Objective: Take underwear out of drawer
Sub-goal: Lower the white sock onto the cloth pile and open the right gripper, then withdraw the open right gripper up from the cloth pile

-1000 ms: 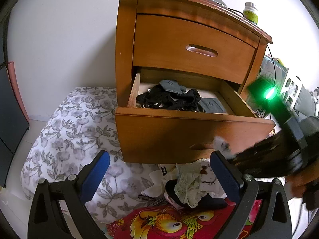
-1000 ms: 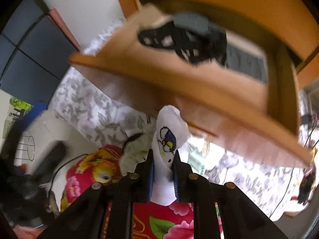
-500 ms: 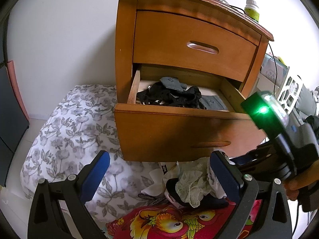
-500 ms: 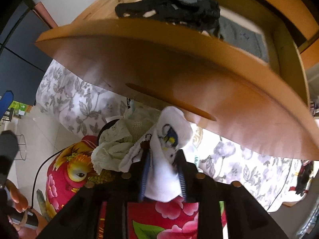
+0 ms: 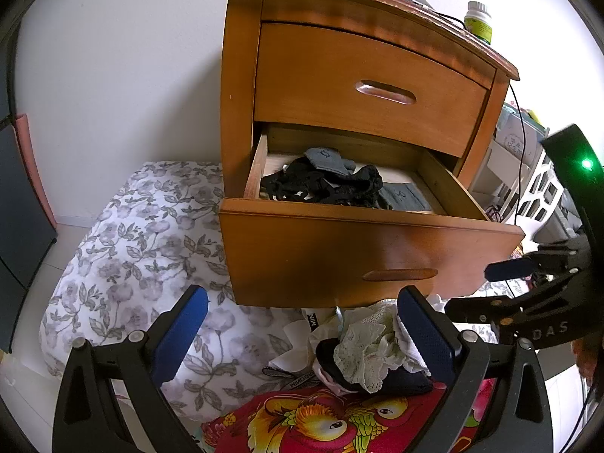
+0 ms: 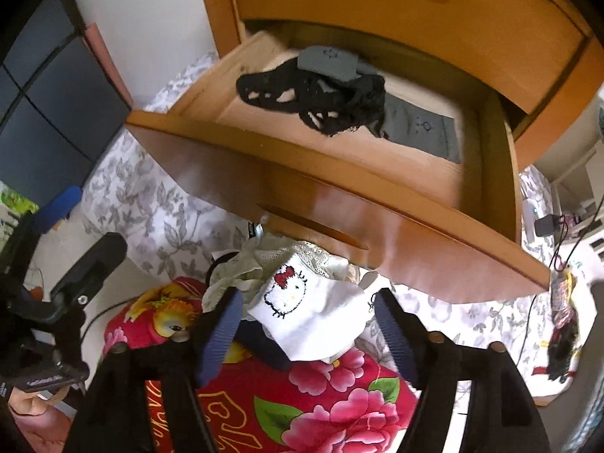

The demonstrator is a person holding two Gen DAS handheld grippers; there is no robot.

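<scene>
Currently: right tool [image 6: 305, 324] wide, jaws just opened, white cartoon-print underwear [image 6: 302, 313] loose between them on pile below drawer [image 6: 339, 222]. Black lace underwear [image 6: 321, 102] in drawer, up-ahead; right tool nearer. Left tool [image 5: 302, 324] wide, empty.

Open drawer [image 6: 339, 204] overhanging underwear pile [image 6: 302, 302]

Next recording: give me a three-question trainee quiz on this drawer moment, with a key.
1. True or false: the right gripper is clamped on the white cartoon-cat underwear.
2. Which drawer is open? A) upper drawer B) lower drawer
3. Fill in: the black lace garment lies ___ the lower drawer.

Key: 1. False; its jaws have just been opening and the underwear lies loose on the pile. 2. B. 3. inside.
</scene>
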